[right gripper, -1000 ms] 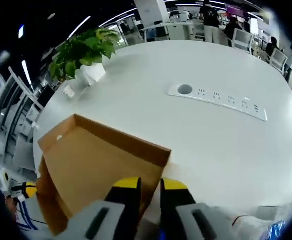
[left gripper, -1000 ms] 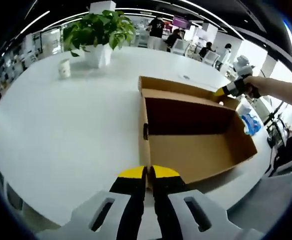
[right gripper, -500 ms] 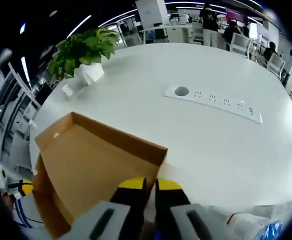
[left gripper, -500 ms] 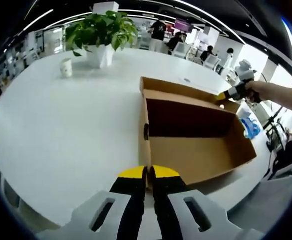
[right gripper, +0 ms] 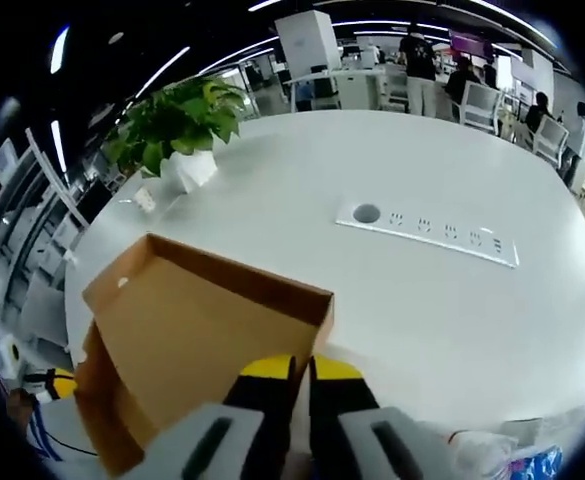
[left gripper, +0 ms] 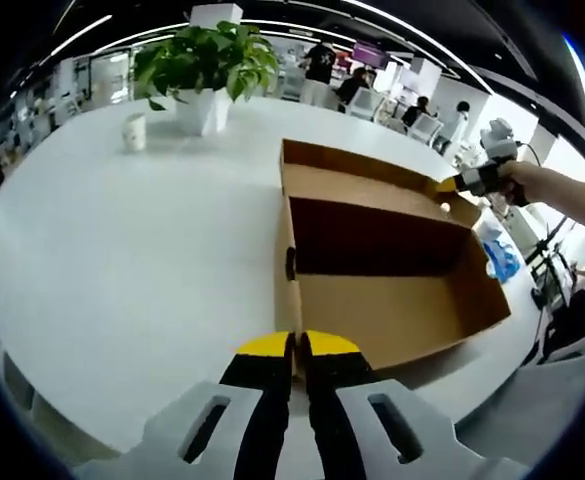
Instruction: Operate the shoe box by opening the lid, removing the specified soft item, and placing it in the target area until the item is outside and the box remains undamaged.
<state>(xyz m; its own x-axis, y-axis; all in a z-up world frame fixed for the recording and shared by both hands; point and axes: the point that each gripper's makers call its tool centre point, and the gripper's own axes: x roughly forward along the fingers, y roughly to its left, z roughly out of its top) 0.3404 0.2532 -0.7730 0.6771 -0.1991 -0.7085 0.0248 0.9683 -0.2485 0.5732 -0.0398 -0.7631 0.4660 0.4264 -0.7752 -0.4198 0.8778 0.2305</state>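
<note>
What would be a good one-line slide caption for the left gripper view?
Left gripper clamps the open brown cardboard shoe box's near wall while the right gripper holds its raised lid.

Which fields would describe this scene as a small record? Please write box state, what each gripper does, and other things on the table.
box: brown cardboard shoe box on white table, open
lid: lid raised, hinged at the far side
box inside: looks empty in the part visible
left gripper: left gripper shut on the box's near wall
right gripper: right gripper shut on the lid's edge
other things: potted plant, paper cup, socket strip
</note>
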